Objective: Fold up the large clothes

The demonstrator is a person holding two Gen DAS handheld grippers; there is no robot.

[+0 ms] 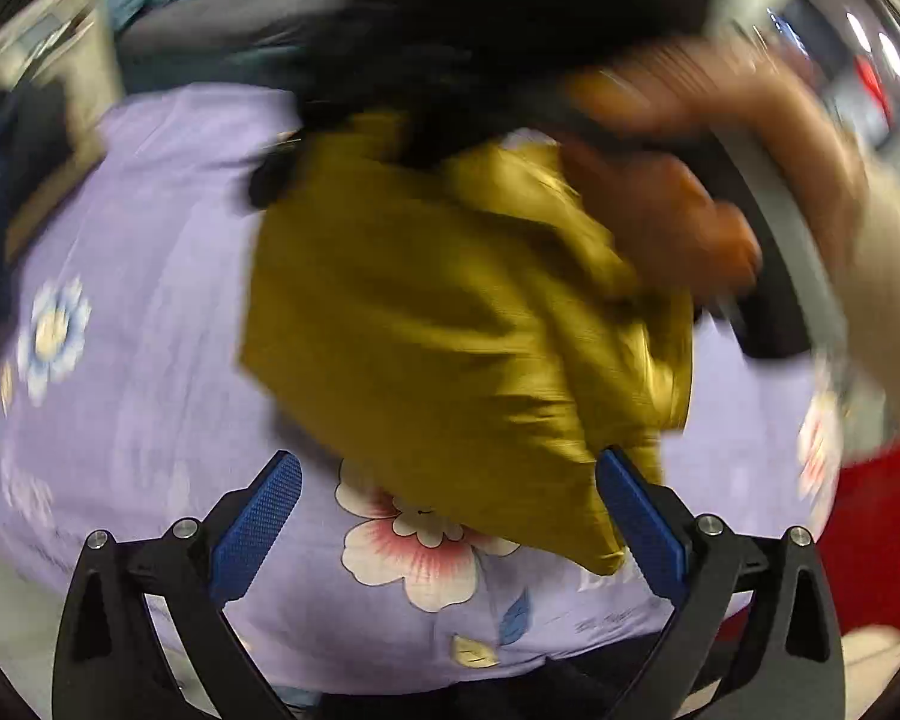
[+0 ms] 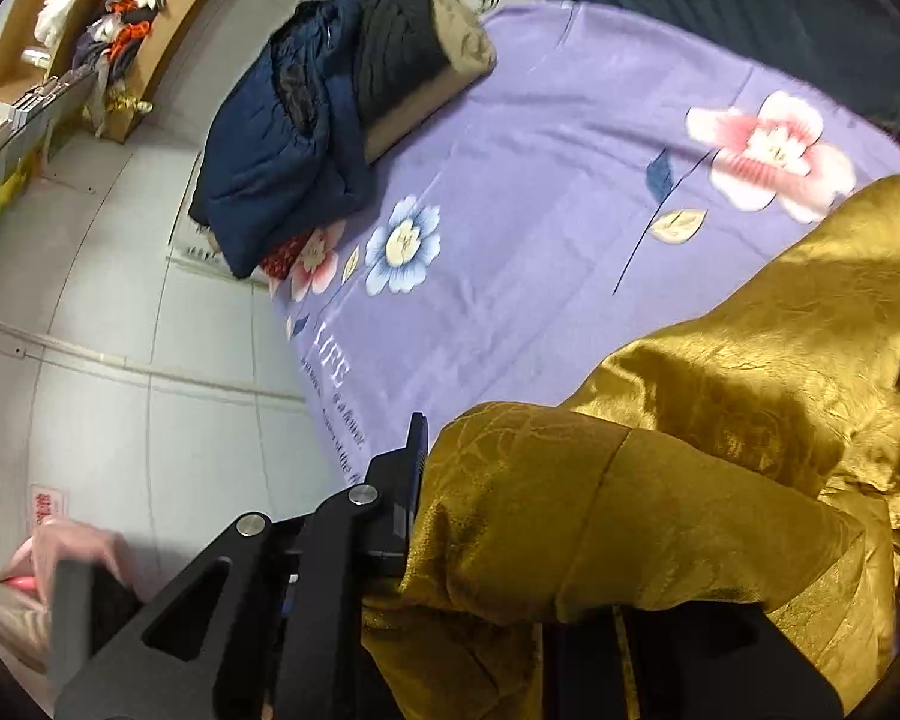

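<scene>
A mustard-yellow satin garment [image 1: 450, 312] lies bunched on a purple flowered bed sheet [image 1: 150, 252]. My left gripper [image 1: 450, 516] hangs open above the sheet. Its blue pads [image 1: 258, 516] stand wide apart, and the garment's near corner lies loose beside the right-hand one. In the right wrist view the same garment [image 2: 720, 408] is draped over my right gripper [image 2: 444, 438]. Its jaws are shut on a fold of the cloth, and only one black finger [image 2: 414, 462] shows; the other is hidden under fabric. A blurred hand [image 1: 690, 192] holds that gripper at the garment's far edge.
A navy padded jacket [image 2: 282, 138] and a black garment [image 2: 402, 42] are piled at the sheet's [image 2: 540, 180] far corner. Beyond the bed are a tiled floor [image 2: 120, 300] and a wooden shelf [image 2: 168, 18] with clutter. Something red [image 1: 870, 540] sits off the bed's right side.
</scene>
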